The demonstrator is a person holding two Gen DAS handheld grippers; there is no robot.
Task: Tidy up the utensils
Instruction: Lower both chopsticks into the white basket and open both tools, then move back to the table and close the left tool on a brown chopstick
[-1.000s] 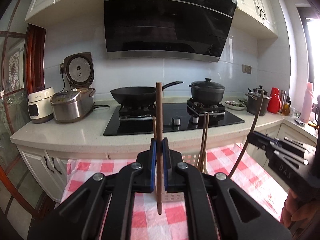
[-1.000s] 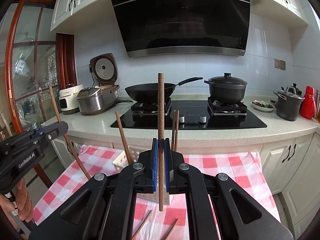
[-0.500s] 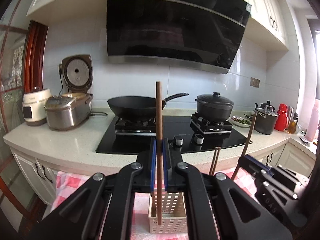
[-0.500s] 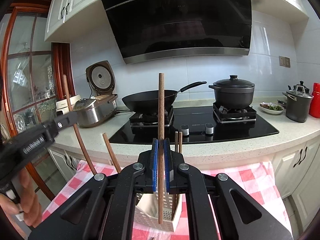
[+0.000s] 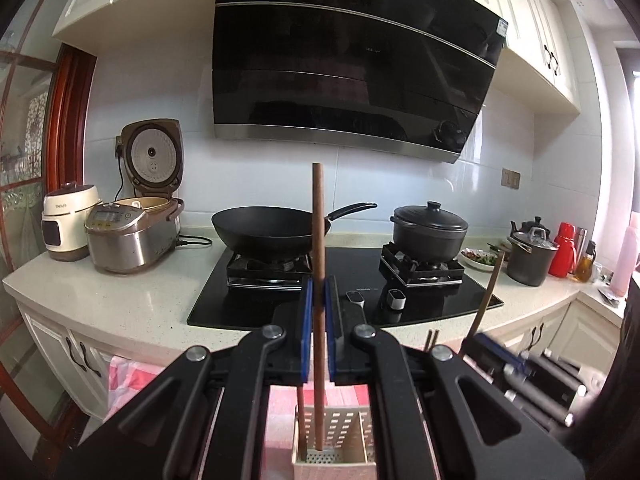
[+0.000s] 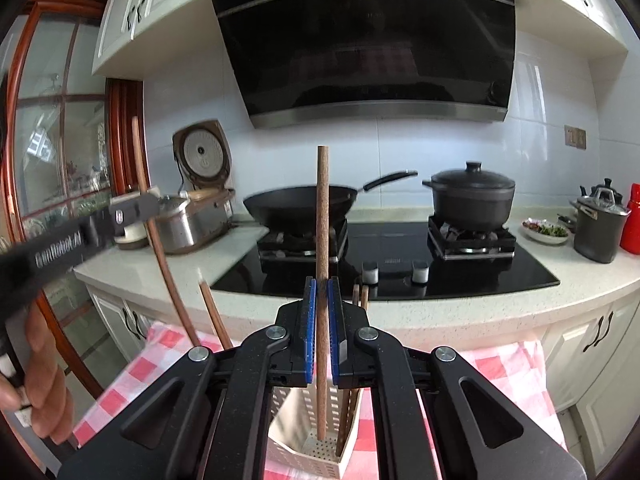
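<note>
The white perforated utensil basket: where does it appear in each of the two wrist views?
Left wrist view: the white perforated basket sits at bottom centre, between the tongs' arms.
Right wrist view: bottom centre too, tilted, its inside showing.
Shared landmark: the black wok on the stove behind.

The chopstick (image 5: 319, 280) in the left gripper (image 5: 318, 332) is reddish brown; the one (image 6: 322, 280) in the right gripper (image 6: 321, 332) is the same brown. Both grippers are black with blue jaw pads. The utensil holder (image 6: 320, 454) is cream white, dotted with small perforations. The cloth (image 6: 508, 380) is checked red, pink and white. The desk (image 5: 120, 308) is speckled off-white. The hob (image 6: 400, 264), wok (image 5: 272, 228), pot (image 6: 472, 196) and hood (image 5: 352, 76) are black. The rice cooker (image 5: 128, 240) is silver and brown. The flask (image 5: 564, 250) is red.
</note>
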